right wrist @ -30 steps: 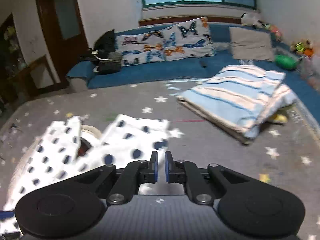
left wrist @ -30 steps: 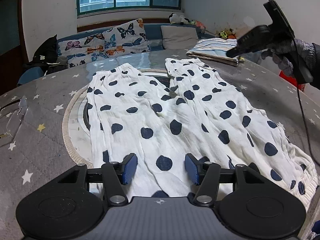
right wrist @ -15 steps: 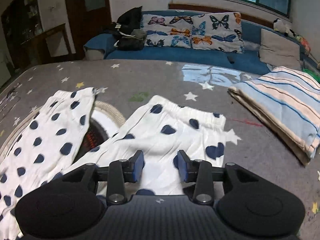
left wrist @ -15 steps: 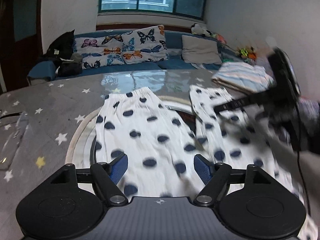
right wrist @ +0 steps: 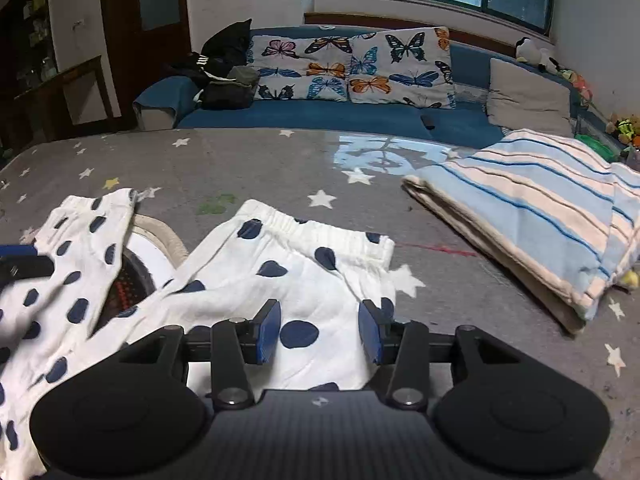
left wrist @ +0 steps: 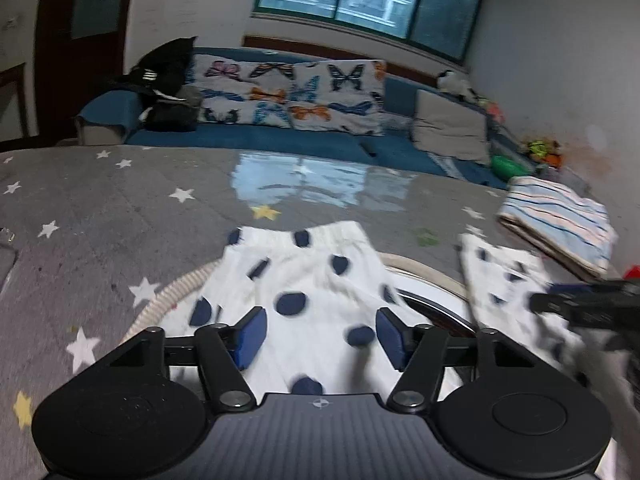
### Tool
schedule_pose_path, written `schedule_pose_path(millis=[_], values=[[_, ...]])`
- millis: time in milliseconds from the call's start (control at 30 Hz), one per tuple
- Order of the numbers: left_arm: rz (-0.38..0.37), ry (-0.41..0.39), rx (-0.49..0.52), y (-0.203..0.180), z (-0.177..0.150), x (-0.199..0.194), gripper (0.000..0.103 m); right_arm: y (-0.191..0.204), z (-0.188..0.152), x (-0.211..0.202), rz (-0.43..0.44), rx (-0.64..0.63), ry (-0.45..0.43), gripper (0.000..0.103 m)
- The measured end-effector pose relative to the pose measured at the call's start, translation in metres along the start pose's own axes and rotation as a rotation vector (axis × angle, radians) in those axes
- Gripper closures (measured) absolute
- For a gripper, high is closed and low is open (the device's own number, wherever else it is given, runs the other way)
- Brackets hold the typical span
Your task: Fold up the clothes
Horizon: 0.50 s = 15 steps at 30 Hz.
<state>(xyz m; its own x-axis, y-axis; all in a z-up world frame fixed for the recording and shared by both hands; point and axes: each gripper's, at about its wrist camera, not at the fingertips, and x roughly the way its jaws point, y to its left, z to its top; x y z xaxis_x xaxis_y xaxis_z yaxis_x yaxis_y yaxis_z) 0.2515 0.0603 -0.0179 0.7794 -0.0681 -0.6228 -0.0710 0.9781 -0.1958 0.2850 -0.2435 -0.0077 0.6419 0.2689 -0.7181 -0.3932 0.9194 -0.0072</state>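
White trousers with dark blue dots (left wrist: 304,280) lie flat on the grey star-patterned table, legs pointing away from me. My left gripper (left wrist: 318,338) is open, low over the left leg, a short way back from its elastic cuff (left wrist: 296,234). My right gripper (right wrist: 318,330) is open over the right leg (right wrist: 304,276), its cuff (right wrist: 320,226) just ahead. In the left wrist view the right gripper (left wrist: 584,304) appears blurred at the right edge. A tip of the left gripper (right wrist: 20,264) shows at the left edge of the right wrist view.
A folded striped blanket (right wrist: 532,208) lies on the table at the right. A round white turntable with a beige rim (right wrist: 160,236) shows between the trouser legs. Beyond the table's far edge stands a blue sofa (right wrist: 340,116) with butterfly cushions and a black bag.
Both grippers moved forward along the trouser legs toward the cuffs. The right gripper went from shut to open and came down over the right leg. The left gripper opened wider.
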Motion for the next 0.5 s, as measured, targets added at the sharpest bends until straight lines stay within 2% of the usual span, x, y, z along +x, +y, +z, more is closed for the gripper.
schedule_pose_path(millis=[67, 100, 200, 433, 500], values=[[0.047, -0.005, -0.017, 0.004, 0.002, 0.008, 0.044, -0.003, -0.003, -0.002, -0.010, -0.003, -0.006, 0.060], [0.060, -0.012, -0.016, 0.005, 0.002, 0.009, 0.052, -0.005, -0.004, -0.002, -0.015, -0.003, -0.009, 0.060], [0.093, -0.034, -0.009, 0.008, 0.003, 0.010, 0.059, -0.011, -0.006, -0.004, -0.024, 0.005, -0.011, 0.059], [0.171, -0.087, 0.006, 0.014, 0.006, 0.014, 0.060, -0.013, -0.006, -0.004, -0.030, 0.003, -0.007, 0.058], [0.189, -0.095, 0.009, 0.017, 0.007, 0.016, 0.084, -0.013, -0.006, -0.004, -0.027, 0.003, -0.006, 0.058]])
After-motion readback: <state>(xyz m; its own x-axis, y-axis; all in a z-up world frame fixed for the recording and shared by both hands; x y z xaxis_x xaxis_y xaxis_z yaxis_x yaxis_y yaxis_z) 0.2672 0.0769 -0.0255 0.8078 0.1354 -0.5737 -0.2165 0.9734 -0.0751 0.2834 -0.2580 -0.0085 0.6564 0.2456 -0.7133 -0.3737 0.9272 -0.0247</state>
